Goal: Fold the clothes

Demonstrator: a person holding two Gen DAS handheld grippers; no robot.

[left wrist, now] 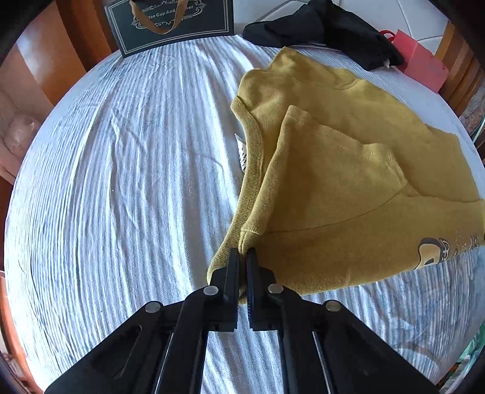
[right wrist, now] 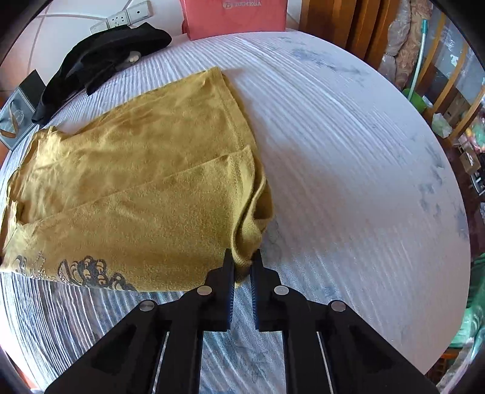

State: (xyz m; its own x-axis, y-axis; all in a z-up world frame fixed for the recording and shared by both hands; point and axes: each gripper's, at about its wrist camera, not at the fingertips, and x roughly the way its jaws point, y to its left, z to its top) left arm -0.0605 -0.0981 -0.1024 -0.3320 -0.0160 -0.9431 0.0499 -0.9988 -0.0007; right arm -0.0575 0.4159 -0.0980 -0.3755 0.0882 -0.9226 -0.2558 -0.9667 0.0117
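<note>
A mustard-yellow sweatshirt (left wrist: 348, 169) with a dark printed graphic lies partly folded on the white striped tablecloth (left wrist: 136, 166). My left gripper (left wrist: 243, 257) is shut on a bunched fold at the shirt's neck-side edge and holds it just above the cloth. In the right wrist view the same sweatshirt (right wrist: 145, 188) spreads to the left. My right gripper (right wrist: 244, 260) is shut on its bunched hem corner, near the table surface (right wrist: 348, 181).
A black garment (left wrist: 327, 30) lies at the far edge, also in the right wrist view (right wrist: 100, 57). A dark gift bag (left wrist: 169, 27) and a pink bag (left wrist: 421, 60) stand at the back. The pink bag (right wrist: 236, 18) sits beside a power strip (right wrist: 124, 16).
</note>
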